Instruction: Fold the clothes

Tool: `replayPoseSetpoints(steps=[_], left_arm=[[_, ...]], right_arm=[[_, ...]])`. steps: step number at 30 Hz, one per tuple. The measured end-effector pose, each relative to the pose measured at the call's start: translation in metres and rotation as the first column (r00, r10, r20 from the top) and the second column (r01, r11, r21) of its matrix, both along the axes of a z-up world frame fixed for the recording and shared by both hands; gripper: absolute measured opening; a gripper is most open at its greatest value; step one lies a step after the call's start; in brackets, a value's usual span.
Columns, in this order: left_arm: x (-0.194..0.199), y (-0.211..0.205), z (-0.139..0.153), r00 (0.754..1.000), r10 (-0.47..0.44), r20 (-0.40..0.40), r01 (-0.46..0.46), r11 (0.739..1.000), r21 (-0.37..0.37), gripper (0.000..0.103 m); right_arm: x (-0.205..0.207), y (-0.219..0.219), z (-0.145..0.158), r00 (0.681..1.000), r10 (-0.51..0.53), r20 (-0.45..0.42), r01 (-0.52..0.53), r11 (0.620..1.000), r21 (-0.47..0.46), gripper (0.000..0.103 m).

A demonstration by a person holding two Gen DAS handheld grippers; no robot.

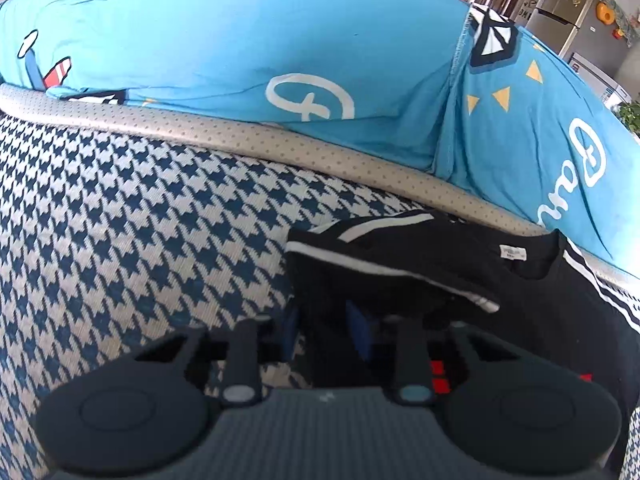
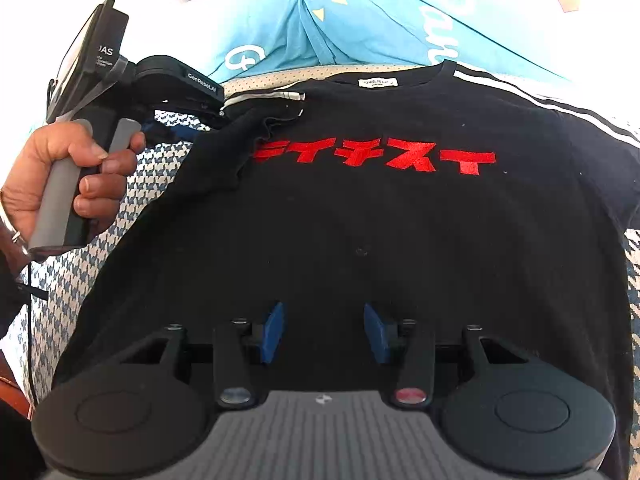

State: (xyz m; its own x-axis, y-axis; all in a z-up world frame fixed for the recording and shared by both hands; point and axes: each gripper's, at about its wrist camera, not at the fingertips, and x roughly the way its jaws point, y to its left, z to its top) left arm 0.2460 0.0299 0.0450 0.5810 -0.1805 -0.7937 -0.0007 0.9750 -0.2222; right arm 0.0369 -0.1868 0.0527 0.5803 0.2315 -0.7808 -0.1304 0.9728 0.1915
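A black T-shirt (image 2: pixel 360 240) with red lettering (image 2: pixel 372 158) lies face up on a houndstooth cover (image 1: pixel 120 220), its white neck label (image 2: pixel 378 82) at the far end. Its left sleeve (image 1: pixel 380 264), edged with white stripes, is bunched and folded inward. My left gripper (image 1: pixel 325 332) is shut on this sleeve, with black cloth between its blue pads. A person's hand (image 2: pixel 60 176) holds that gripper's handle in the right wrist view. My right gripper (image 2: pixel 326 332) is open over the shirt's lower middle, its pads apart.
A blue printed quilt (image 1: pixel 280 40) is heaped behind the shirt, beyond a grey dotted border (image 1: pixel 240 136). The shirt's right sleeve, with its white stripes (image 2: pixel 560 108), reaches that border. A fridge (image 1: pixel 568 8) stands far back on the right.
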Motion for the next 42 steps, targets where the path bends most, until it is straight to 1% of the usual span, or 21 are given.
replayPoseSetpoints(steps=[3, 7, 9, 11, 14, 17, 19, 21, 22, 24, 25, 26, 29, 31, 33, 36, 42], left_arm=[[-0.001, -0.006, 0.006, 0.999, 0.0, 0.046, -0.002, 0.999, 0.045, 0.013], [-0.003, -0.01, 0.02, 0.993, 0.015, 0.12, -0.026, 0.996, 0.086, 0.011], [-0.005, -0.01, 0.029, 0.983, 0.036, 0.178, -0.061, 0.989, 0.134, 0.01], [-0.006, -0.011, 0.033, 0.971, 0.046, 0.234, -0.098, 0.972, 0.215, 0.01], [-0.003, -0.003, 0.029, 0.973, 0.066, 0.22, -0.118, 0.965, 0.234, 0.01], [-0.005, 0.004, 0.028, 0.98, 0.064, 0.186, -0.101, 0.975, 0.196, 0.012], [-0.01, 0.002, 0.029, 0.985, 0.04, 0.168, -0.068, 0.984, 0.167, 0.017], [-0.017, -0.001, 0.031, 0.987, 0.016, 0.161, -0.038, 0.99, 0.133, 0.03], [-0.022, -0.005, 0.033, 0.986, -0.001, 0.167, -0.021, 0.991, 0.13, 0.033], [-0.031, -0.015, 0.037, 0.982, -0.045, 0.185, 0.02, 0.99, 0.137, 0.045], [-0.035, -0.021, 0.038, 0.978, -0.073, 0.196, 0.045, 0.988, 0.145, 0.048], [-0.039, -0.027, 0.039, 0.973, -0.101, 0.206, 0.07, 0.986, 0.153, 0.054], [-0.047, -0.046, 0.037, 0.96, -0.174, 0.22, 0.135, 0.974, 0.182, 0.058], [-0.05, -0.057, 0.032, 0.955, -0.205, 0.216, 0.161, 0.965, 0.205, 0.062], [-0.051, -0.066, 0.025, 0.95, -0.225, 0.218, 0.173, 0.956, 0.236, 0.069], [-0.051, -0.075, 0.017, 0.945, -0.245, 0.215, 0.188, 0.949, 0.254, 0.071], [-0.046, -0.082, 0.005, 0.939, -0.267, 0.214, 0.211, 0.944, 0.253, 0.079]], right_arm=[[0.001, 0.001, -0.001, 1.0, -0.001, 0.006, 0.002, 1.0, -0.007, 0.045], [0.003, 0.003, -0.001, 1.0, -0.007, 0.012, 0.007, 1.0, -0.009, 0.048], [0.003, 0.003, -0.001, 1.0, -0.011, 0.013, 0.011, 1.0, -0.006, 0.049], [0.004, 0.004, -0.001, 1.0, -0.013, 0.014, 0.013, 1.0, -0.003, 0.05], [0.003, 0.003, 0.0, 1.0, -0.014, 0.015, 0.014, 1.0, 0.0, 0.05], [0.003, 0.002, 0.0, 1.0, -0.014, 0.012, 0.014, 1.0, 0.002, 0.05], [0.003, 0.001, 0.0, 1.0, -0.017, 0.009, 0.017, 1.0, 0.006, 0.05], [0.004, 0.001, 0.0, 1.0, -0.015, 0.007, 0.015, 1.0, 0.004, 0.05], [0.004, 0.001, 0.0, 1.0, -0.014, 0.007, 0.014, 1.0, 0.002, 0.05], [0.003, 0.001, 0.0, 1.0, -0.006, 0.007, 0.006, 1.0, 0.0, 0.051], [0.002, 0.002, 0.0, 1.0, 0.0, 0.007, 0.0, 1.0, -0.002, 0.051], [0.002, 0.002, -0.001, 1.0, 0.003, 0.008, -0.002, 1.0, -0.006, 0.051], [0.001, 0.003, -0.001, 1.0, 0.006, 0.008, -0.006, 1.0, -0.011, 0.053], [0.001, 0.004, -0.001, 1.0, 0.01, 0.007, -0.01, 1.0, -0.008, 0.055], [0.0, 0.004, -0.001, 1.0, 0.013, 0.009, -0.013, 1.0, -0.01, 0.056], [0.0, 0.005, -0.002, 1.0, 0.016, 0.011, -0.016, 1.0, -0.012, 0.056], [0.0, 0.004, -0.003, 1.0, 0.017, 0.014, -0.016, 1.0, -0.007, 0.057]])
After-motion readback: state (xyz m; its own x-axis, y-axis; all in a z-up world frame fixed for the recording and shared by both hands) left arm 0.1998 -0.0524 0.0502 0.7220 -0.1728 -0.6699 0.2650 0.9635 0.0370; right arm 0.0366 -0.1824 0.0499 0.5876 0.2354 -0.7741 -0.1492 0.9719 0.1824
